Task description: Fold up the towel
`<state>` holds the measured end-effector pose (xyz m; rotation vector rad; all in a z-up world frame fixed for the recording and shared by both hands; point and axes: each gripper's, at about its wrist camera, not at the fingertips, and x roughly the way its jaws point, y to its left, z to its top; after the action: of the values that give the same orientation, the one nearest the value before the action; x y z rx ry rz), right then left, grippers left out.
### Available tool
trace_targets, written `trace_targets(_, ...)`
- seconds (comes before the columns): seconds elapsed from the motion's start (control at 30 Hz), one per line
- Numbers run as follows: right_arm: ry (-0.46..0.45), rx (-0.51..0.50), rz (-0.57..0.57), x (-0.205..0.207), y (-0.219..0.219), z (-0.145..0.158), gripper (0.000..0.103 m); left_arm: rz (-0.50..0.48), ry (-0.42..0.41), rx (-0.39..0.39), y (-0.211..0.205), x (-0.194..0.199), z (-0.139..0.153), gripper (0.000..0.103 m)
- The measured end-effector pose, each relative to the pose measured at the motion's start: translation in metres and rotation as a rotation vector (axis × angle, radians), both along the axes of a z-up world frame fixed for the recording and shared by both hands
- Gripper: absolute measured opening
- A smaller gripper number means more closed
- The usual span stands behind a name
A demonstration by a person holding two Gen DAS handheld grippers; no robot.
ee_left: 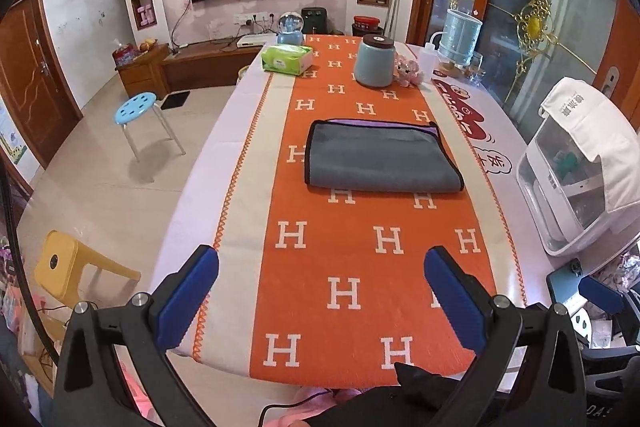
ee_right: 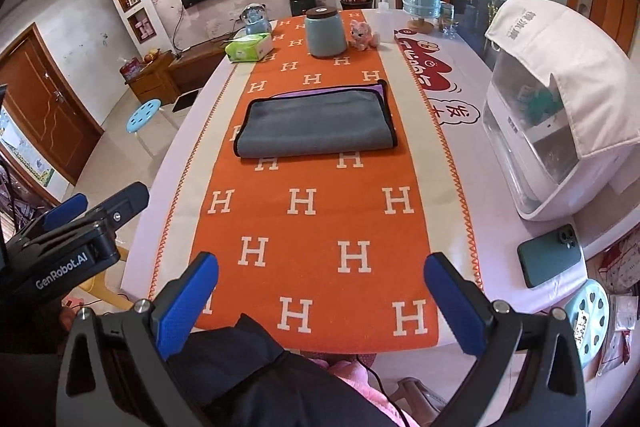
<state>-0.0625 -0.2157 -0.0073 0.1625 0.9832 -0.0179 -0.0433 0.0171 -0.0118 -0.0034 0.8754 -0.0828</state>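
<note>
A grey towel (ee_left: 380, 157) with black trim lies folded flat on the orange H-patterned runner (ee_left: 344, 247); a purple layer shows along its far edge. It also shows in the right wrist view (ee_right: 316, 125). My left gripper (ee_left: 322, 267) is open and empty, held above the table's near end, well short of the towel. My right gripper (ee_right: 322, 269) is open and empty, also above the near end. The left gripper's body (ee_right: 68, 231) shows at the left of the right wrist view.
Beyond the towel stand a blue jar (ee_left: 374, 61), a green tissue pack (ee_left: 286, 59), a pink plush toy (ee_left: 408, 69) and a blue cup (ee_left: 460, 37). A white covered appliance (ee_right: 556, 115) and a phone (ee_right: 550, 255) sit at the right. Stools (ee_left: 138, 109) stand left.
</note>
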Motion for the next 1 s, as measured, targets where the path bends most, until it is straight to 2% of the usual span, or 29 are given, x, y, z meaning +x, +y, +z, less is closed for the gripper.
trace_targets(0.4, 0.02, -0.005, -0.002, 0.009, 0.004, -0.004, 0.103, 0.01, -0.024, 0.036, -0.001, 0.005, 0.002, 0.102)
trace_targets(1.0, 0.041, -0.002, 0.004, 0.013, 0.011, -0.012, 0.103, 0.008, -0.021, 0.04, 0.001, 0.007, 0.002, 0.102)
